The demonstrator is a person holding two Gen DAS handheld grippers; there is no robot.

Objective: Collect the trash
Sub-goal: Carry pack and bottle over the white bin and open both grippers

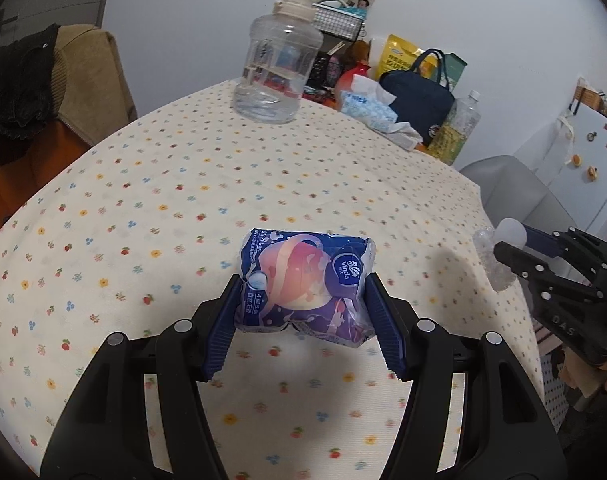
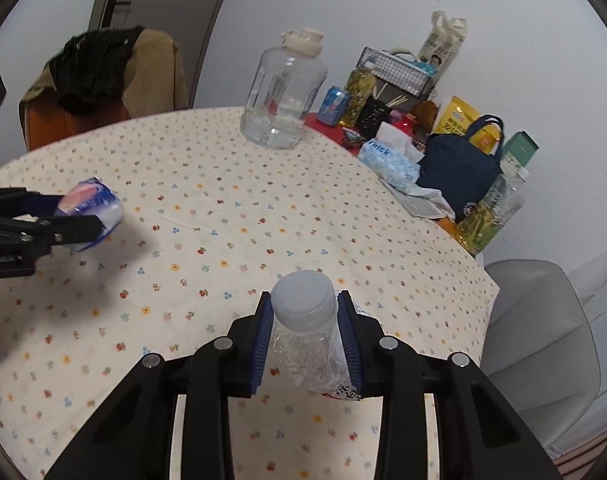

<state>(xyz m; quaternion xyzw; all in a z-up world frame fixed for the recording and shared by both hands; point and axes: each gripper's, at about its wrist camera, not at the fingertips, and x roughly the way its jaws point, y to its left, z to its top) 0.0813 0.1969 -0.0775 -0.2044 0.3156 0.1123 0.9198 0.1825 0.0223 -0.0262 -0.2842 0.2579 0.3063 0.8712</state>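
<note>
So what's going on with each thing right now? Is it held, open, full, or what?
Vinda tissue pack: clamped in the left gripper, off the table.
Crushed plastic bottle: capped, squeezed in the right gripper.
Big clear water jug: upright, lid on, nearly empty.
Tissue box: open, tissue sticking out.
Navy lunch bag: upright.

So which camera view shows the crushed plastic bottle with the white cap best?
The right wrist view: the crushed plastic bottle sits centred between the right gripper pads, cap toward the camera. The left wrist view shows it only small at the right edge, partly hidden by that gripper.
</note>
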